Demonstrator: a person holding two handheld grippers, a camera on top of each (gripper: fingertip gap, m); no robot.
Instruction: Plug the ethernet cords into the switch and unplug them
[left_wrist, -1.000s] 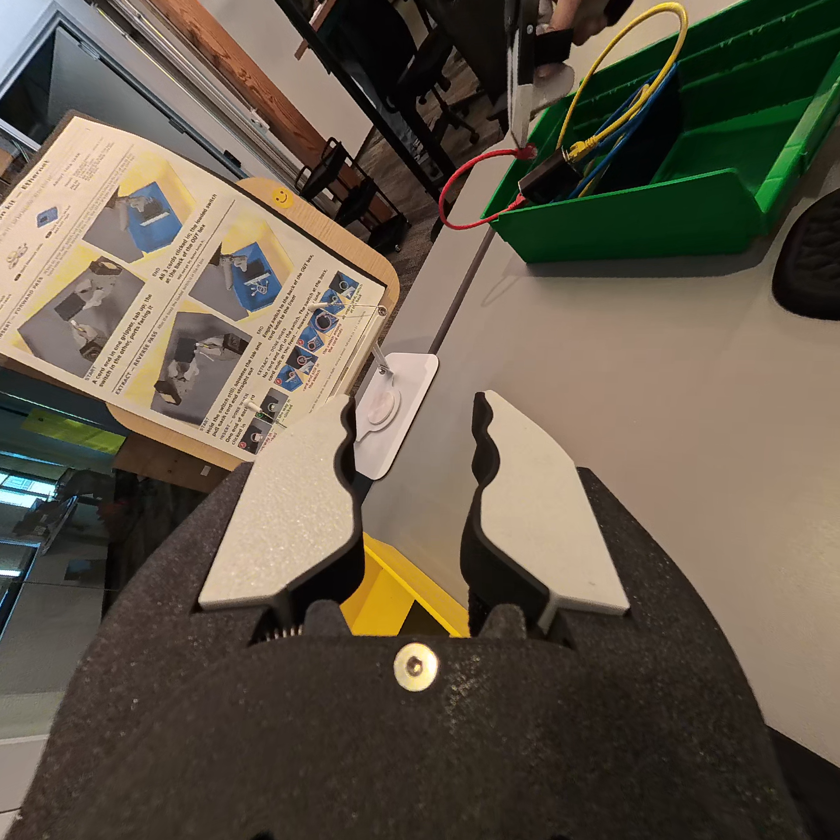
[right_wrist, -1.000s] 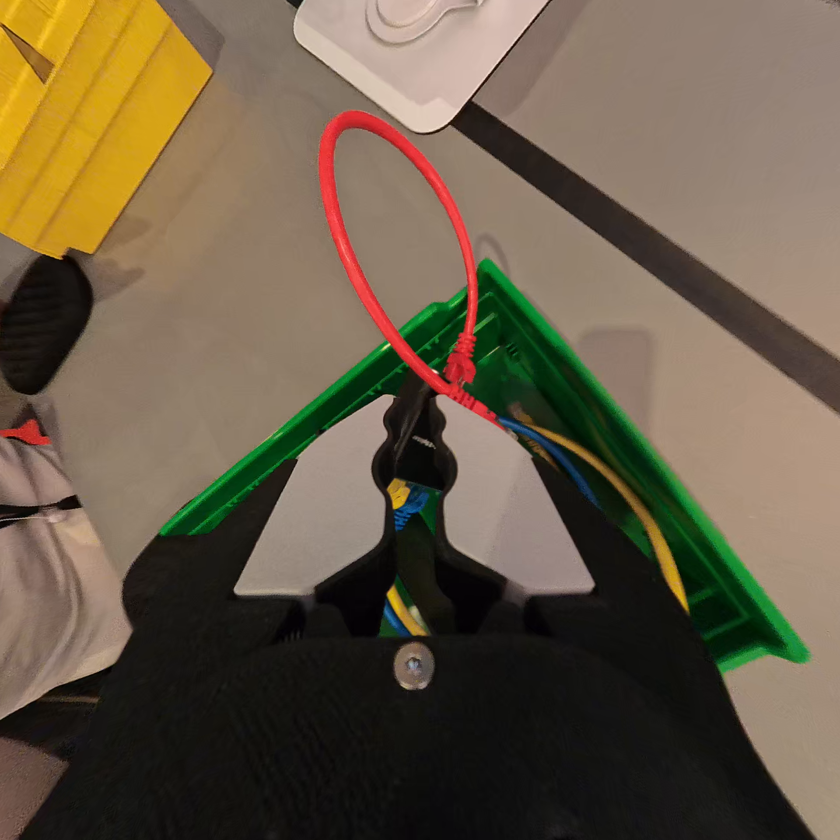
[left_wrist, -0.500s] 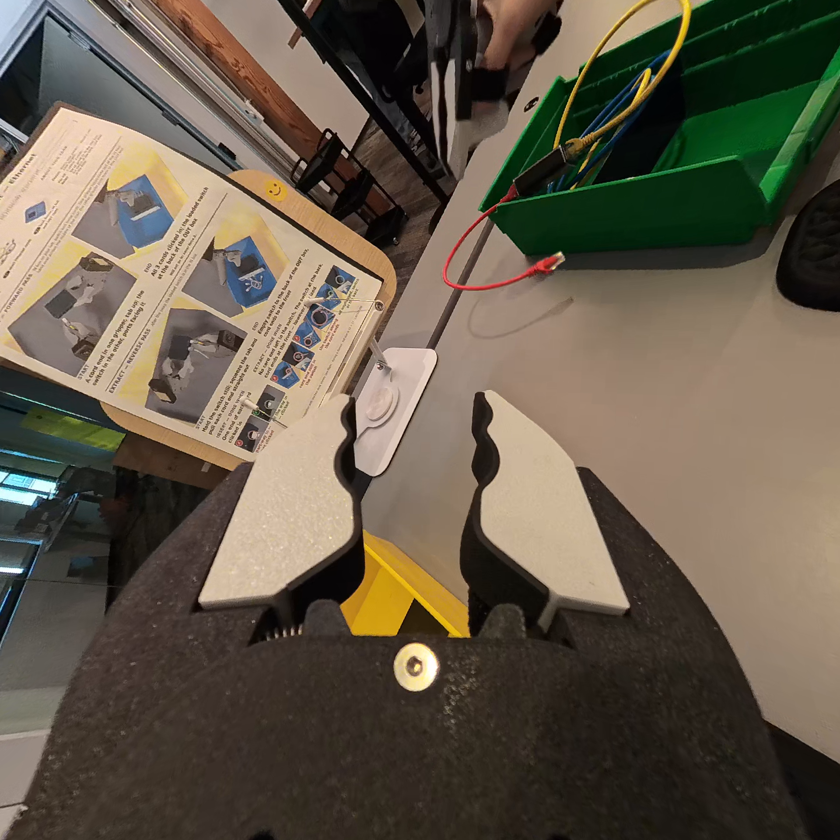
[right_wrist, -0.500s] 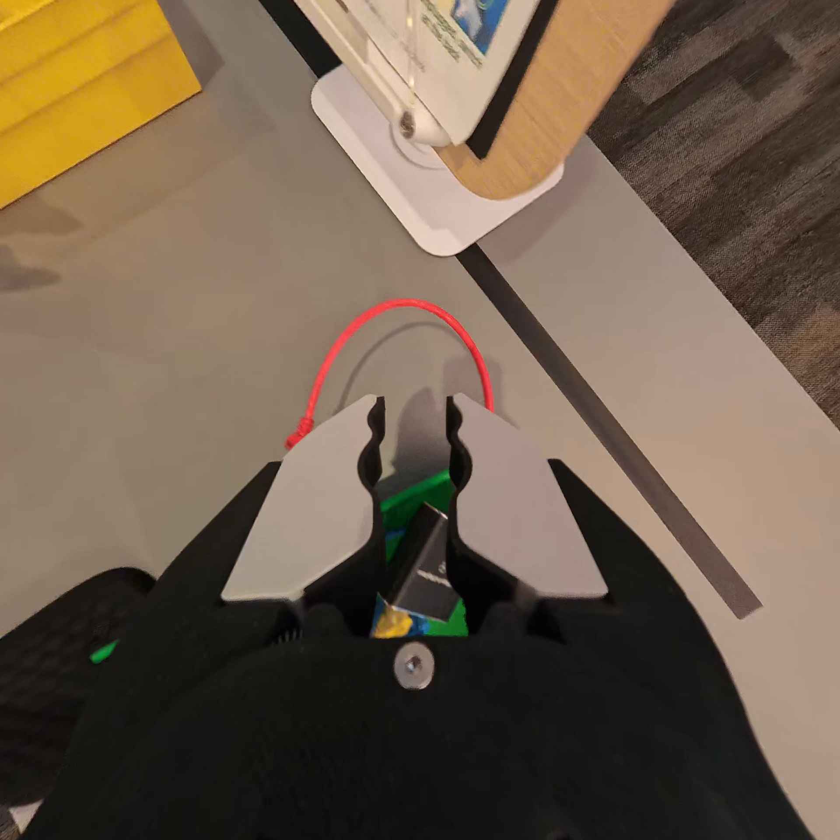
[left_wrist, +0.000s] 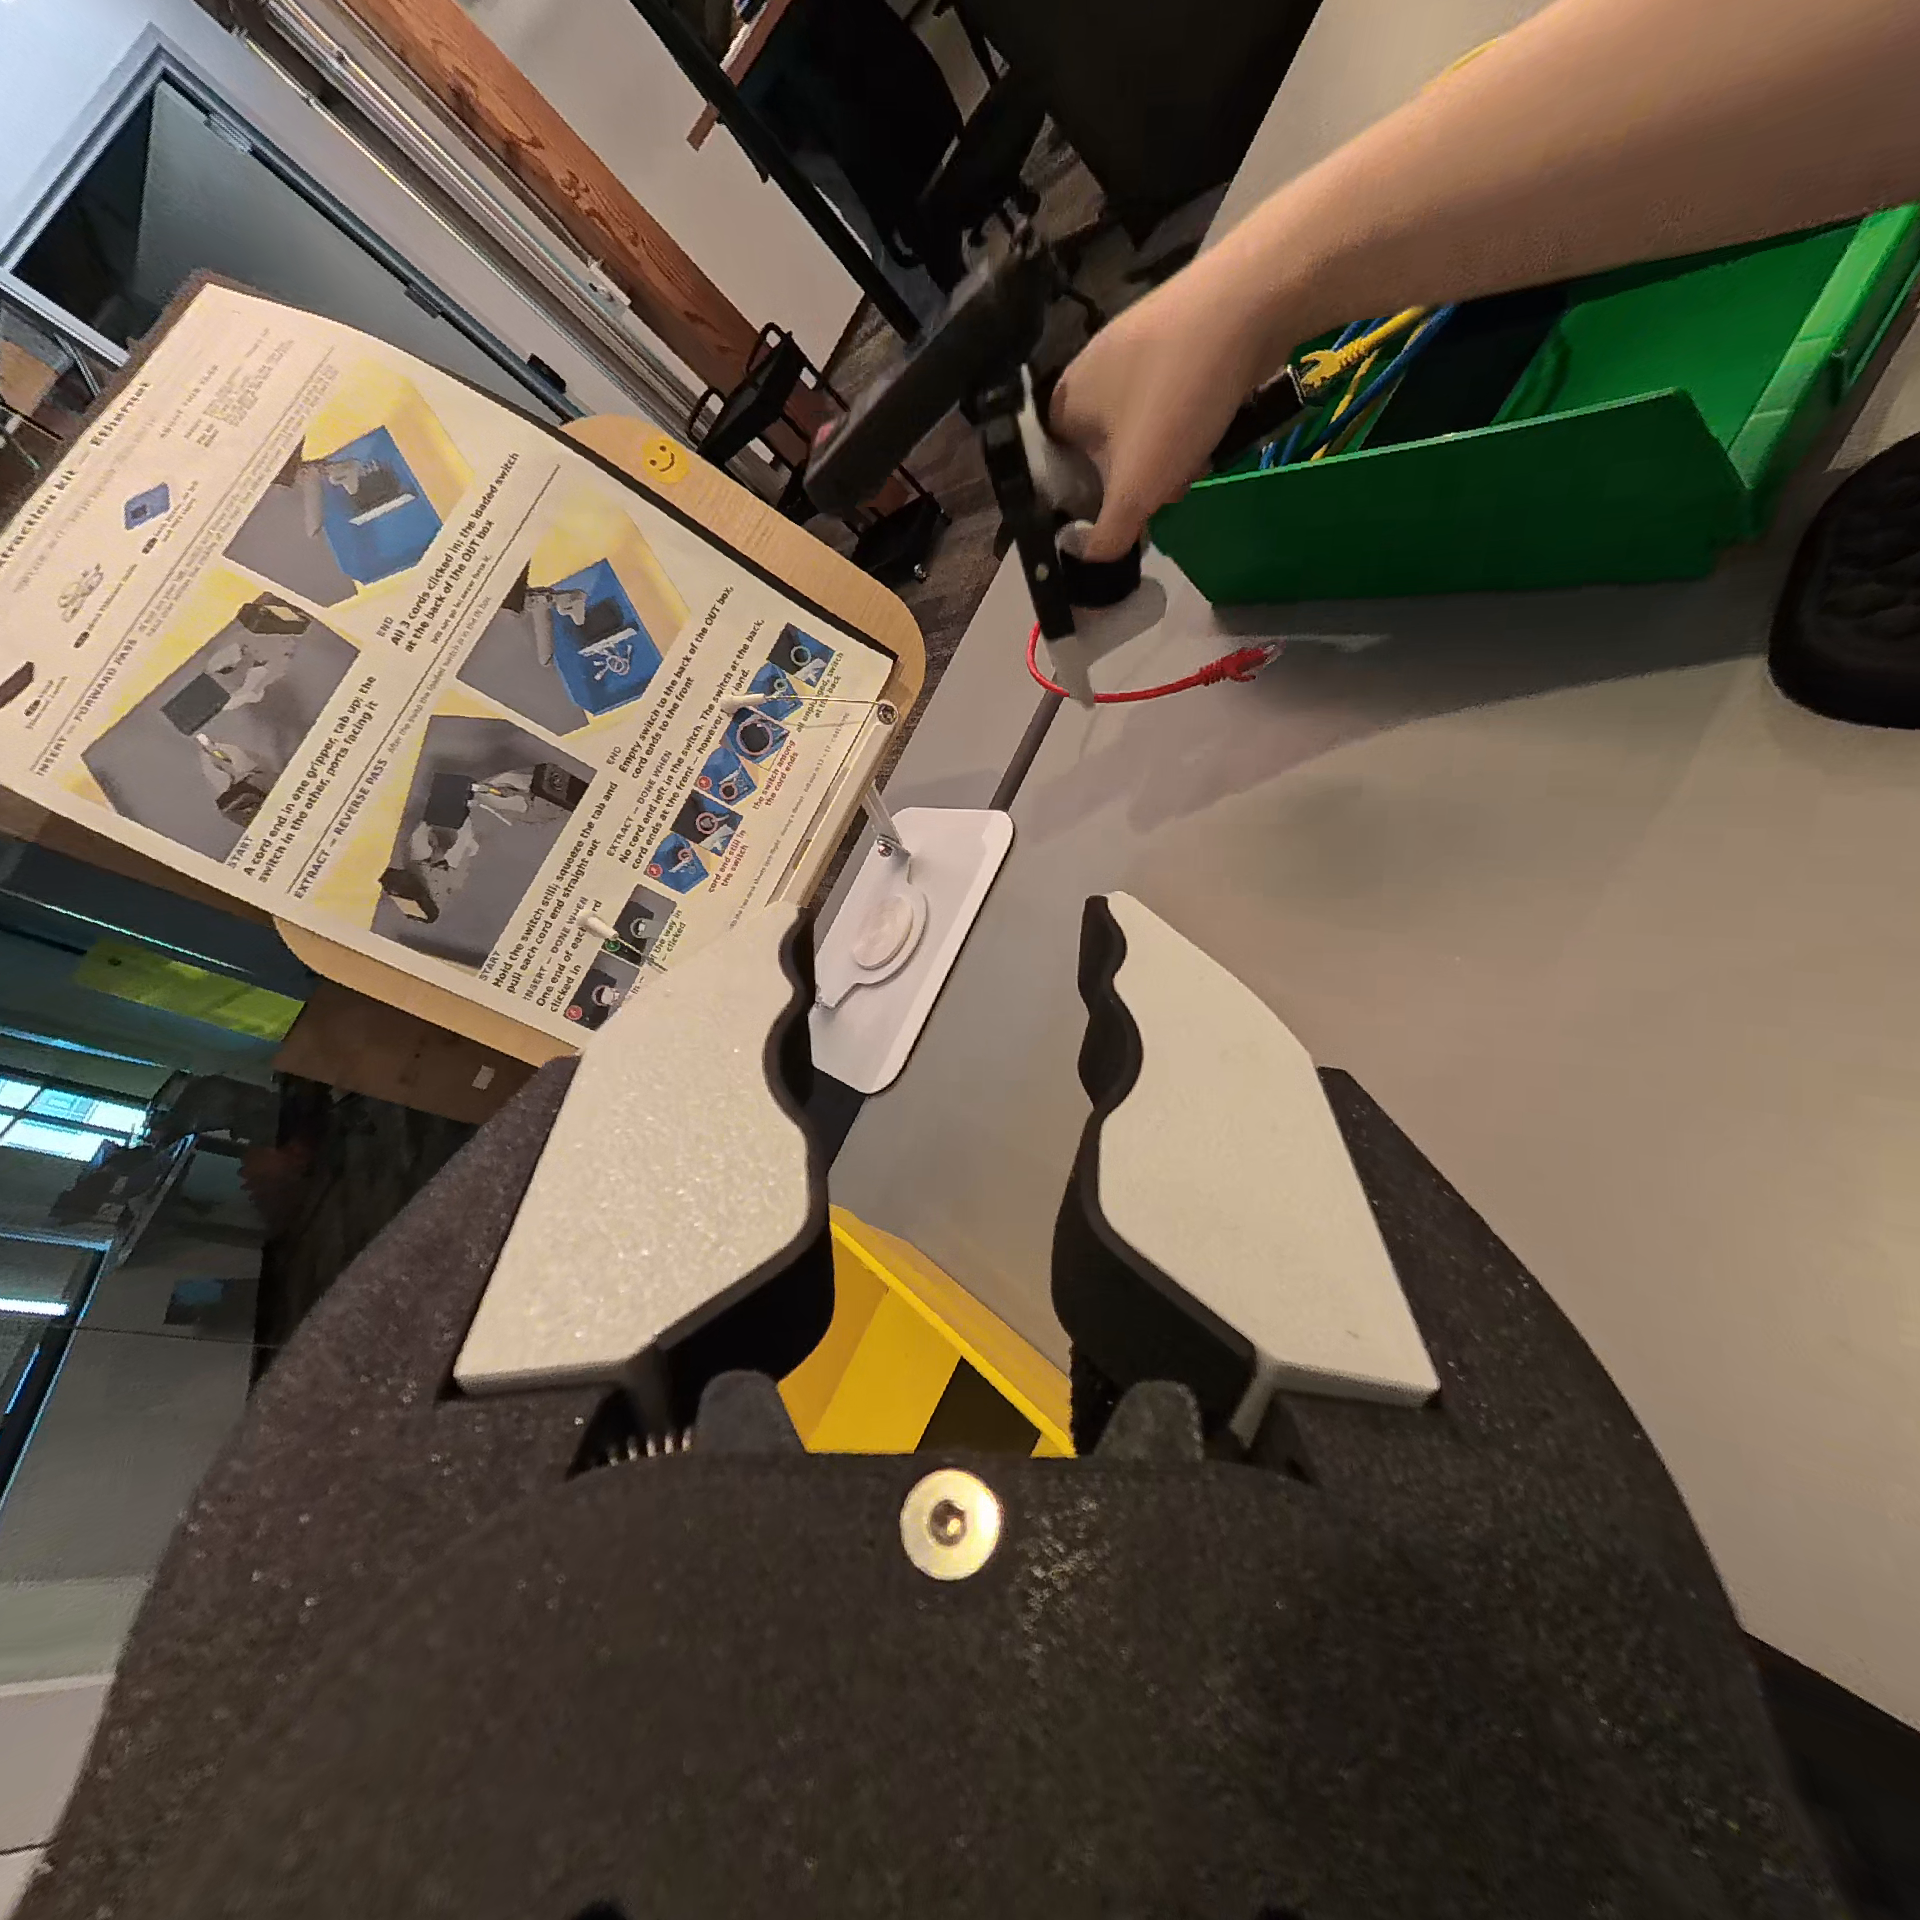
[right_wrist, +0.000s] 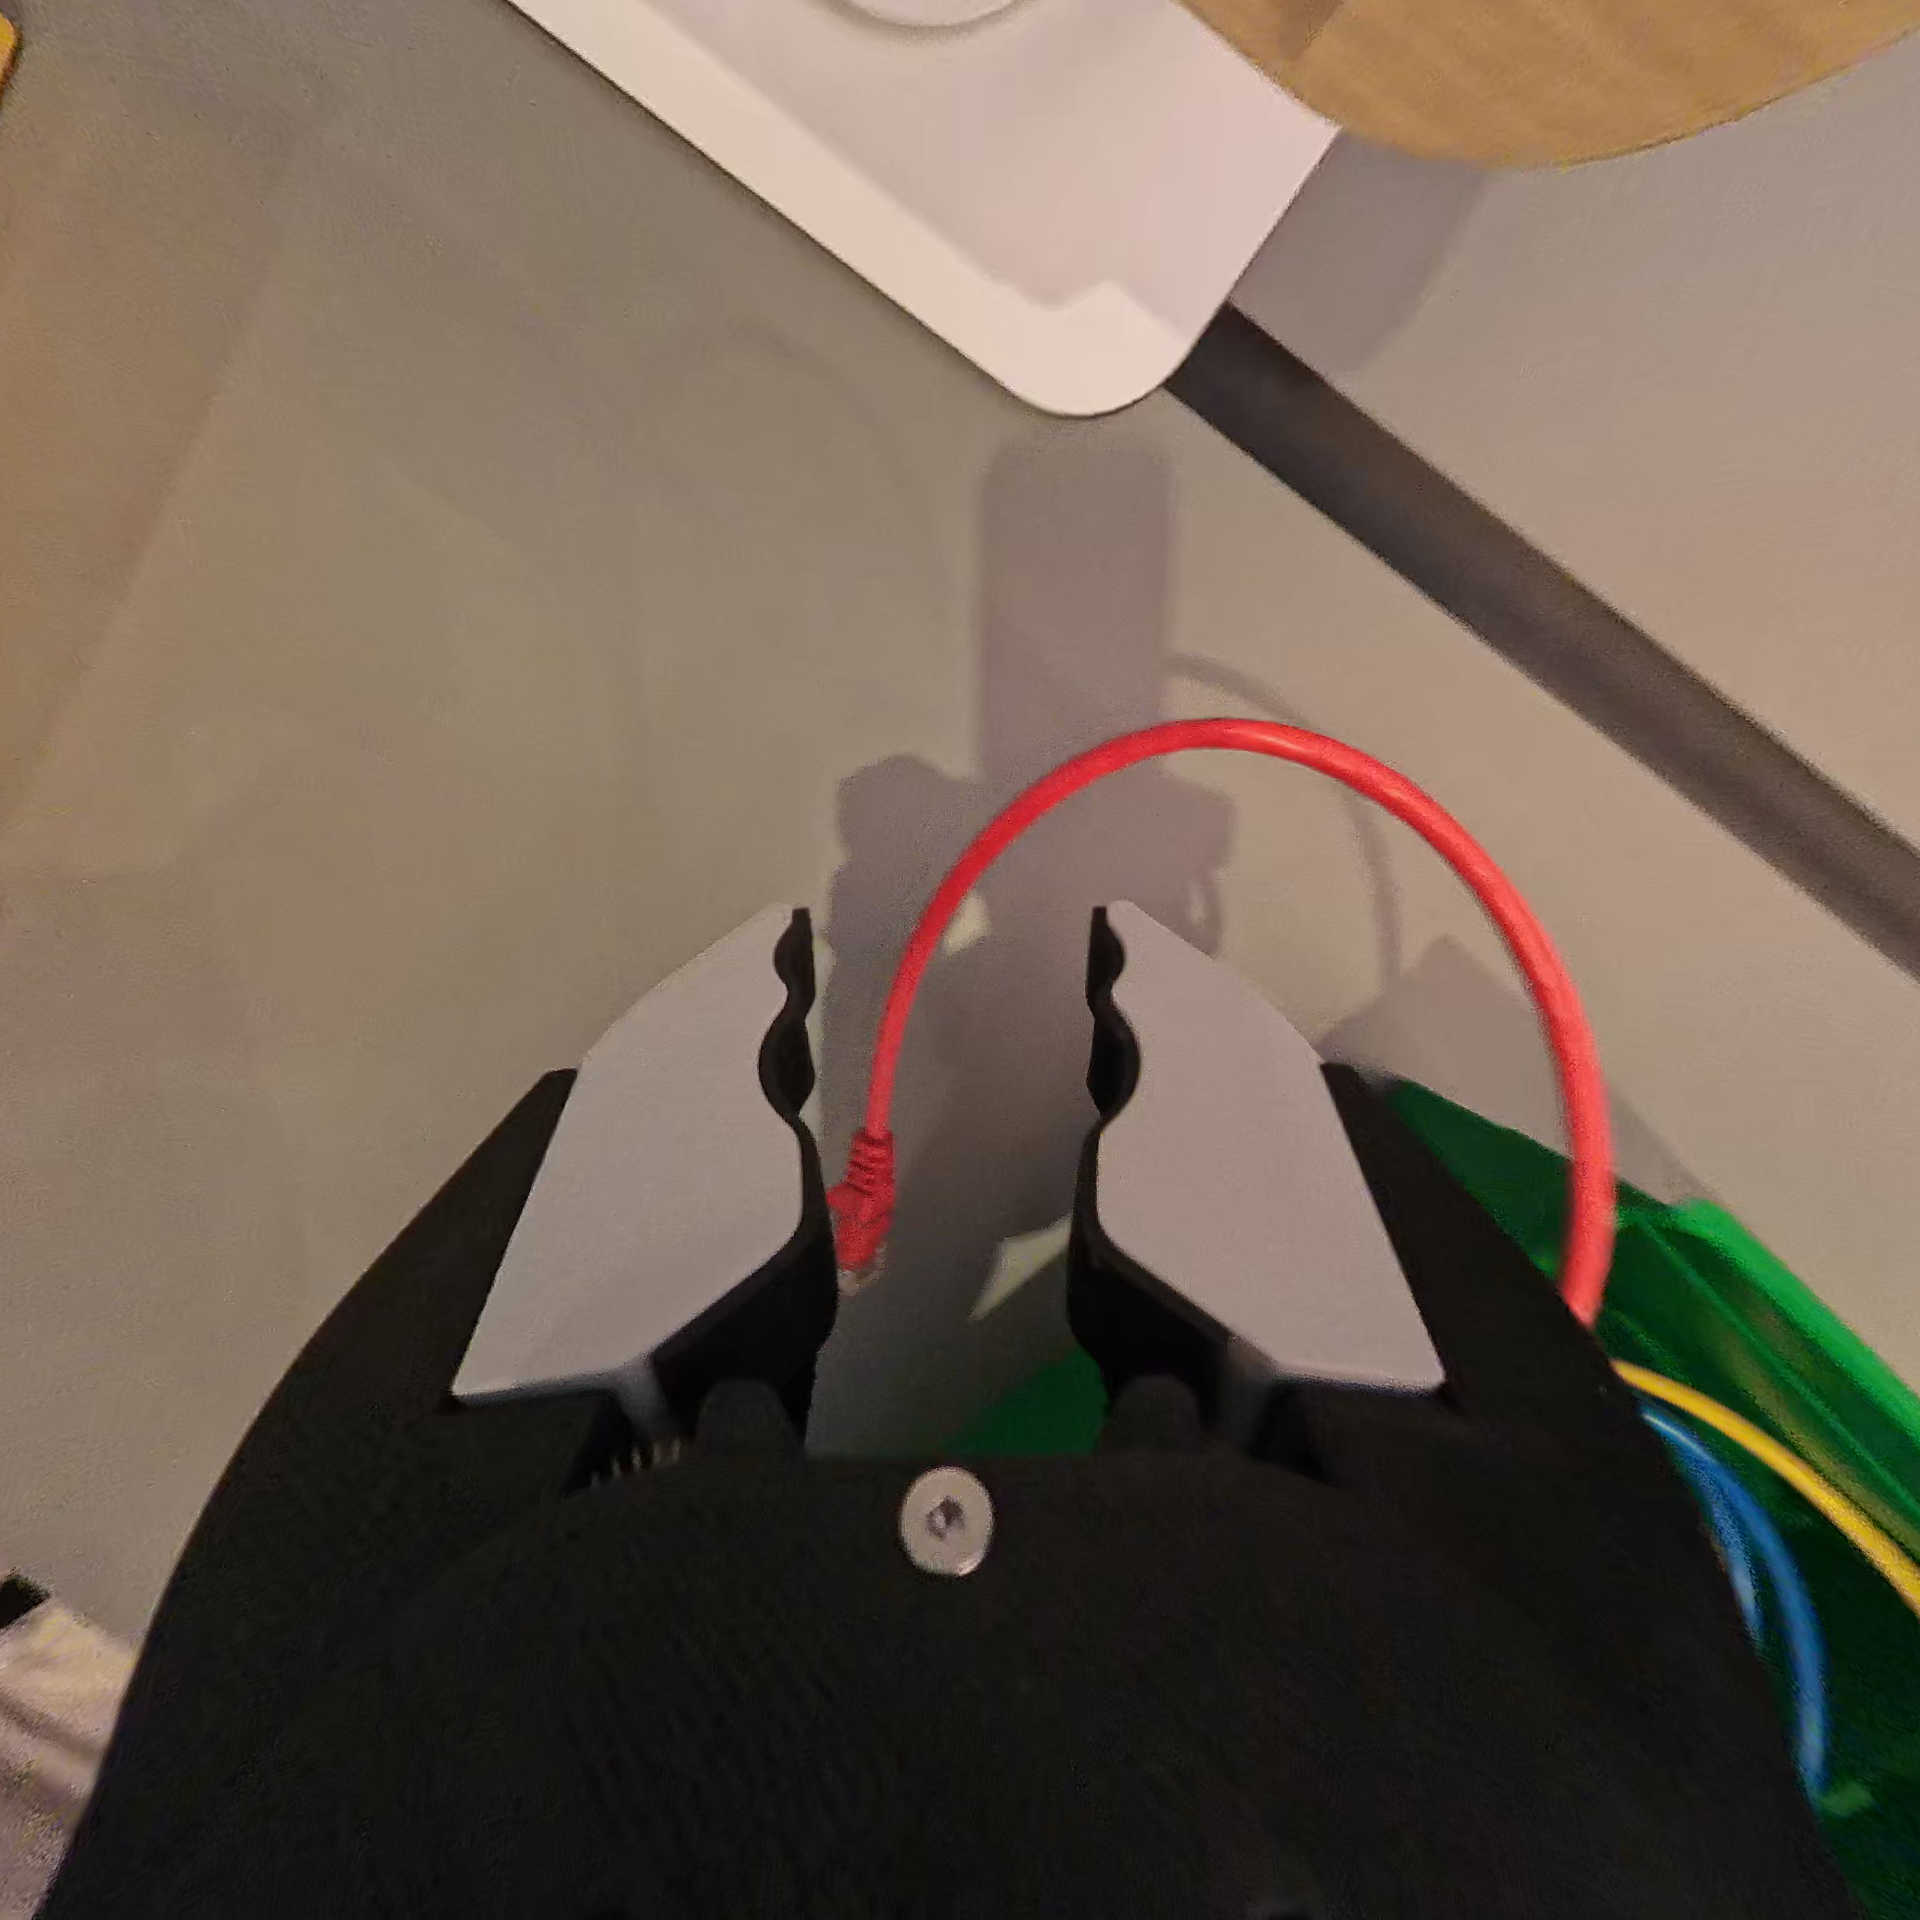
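My left gripper (left_wrist: 940, 930) is open and empty, held above the grey table (left_wrist: 1455, 1039) at its near edge. My right gripper (right_wrist: 948, 925) is open, low over the table next to the green bin (right_wrist: 1714, 1309). A red cord (right_wrist: 1226, 732) arcs out of the bin. Its free plug (right_wrist: 868, 1205) lies between the open fingers, close to the left pad, and is not gripped. The left wrist view shows a hand holding the right gripper (left_wrist: 1081, 665) over the red cord (left_wrist: 1143, 691), whose plug (left_wrist: 1236, 665) rests on the table. The hand hides the switch.
Blue and yellow cords (left_wrist: 1351, 364) lie in the green bin (left_wrist: 1455, 520). An instruction board (left_wrist: 468, 675) stands on a white base (left_wrist: 914, 935) at the table's left edge. A yellow box (left_wrist: 914, 1351) sits under my left gripper. A black object (left_wrist: 1849, 603) is at the right. The tips of one gripper are about 35 cm away from the tips of the other.
My right gripper opened and moved out of the bin, down to the table. The red cord's free end dropped from near the bin onto the table. My left gripper stayed still.
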